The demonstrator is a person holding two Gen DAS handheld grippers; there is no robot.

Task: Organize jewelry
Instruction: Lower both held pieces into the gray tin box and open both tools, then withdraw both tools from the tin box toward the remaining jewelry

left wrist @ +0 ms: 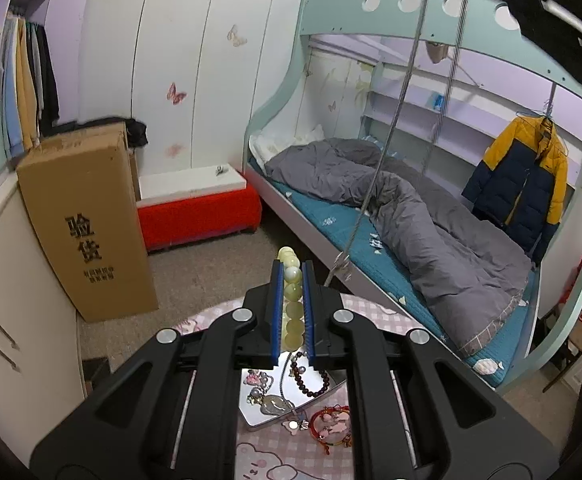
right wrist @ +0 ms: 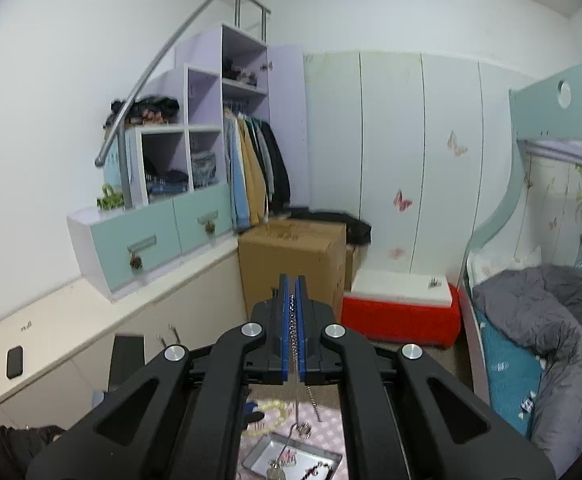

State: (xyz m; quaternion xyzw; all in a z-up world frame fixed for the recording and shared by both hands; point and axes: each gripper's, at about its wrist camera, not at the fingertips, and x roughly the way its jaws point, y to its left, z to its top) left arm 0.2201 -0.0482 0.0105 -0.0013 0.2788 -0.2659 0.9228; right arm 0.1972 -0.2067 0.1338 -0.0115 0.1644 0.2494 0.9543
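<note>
Both grippers lifted above the work surface, each clamped on one piece of jewelry. The left gripper (left wrist: pixel 291 312) has its blue pads pressed together on a pale green bead bracelet (left wrist: pixel 293 300), whose beads run along the gap between the fingers and stand out past the fingertips. The right gripper (right wrist: pixel 291 320) has its pads closed on a silver chain (right wrist: pixel 291 320); in the left wrist view the same chain (left wrist: pixel 395 128) hangs as two long strands from above, ahead and to the right of the left fingers, its clasp dangling just beyond them.

Below and behind the left fingertips lies a metal tray (left wrist: pixel 259 420) on a pink checked tablecloth (left wrist: pixel 291 456). The tray holds a dark red bead bracelet (left wrist: pixel 311 376) and a pendant necklace (left wrist: pixel 271 402); a red cord bracelet (left wrist: pixel 331 426) rests on the cloth, touching or just beside the tray's right edge.

Judged step: carrying both pieces toward their places. To do it well, keep the chain raised until its hanging end clears the tray's contents, so the strands do not catch the pendant or tangle. Lower each piece slowly, and part the fingers only once it rests on the surface. The round beads may slip sideways under a light grip.
</note>
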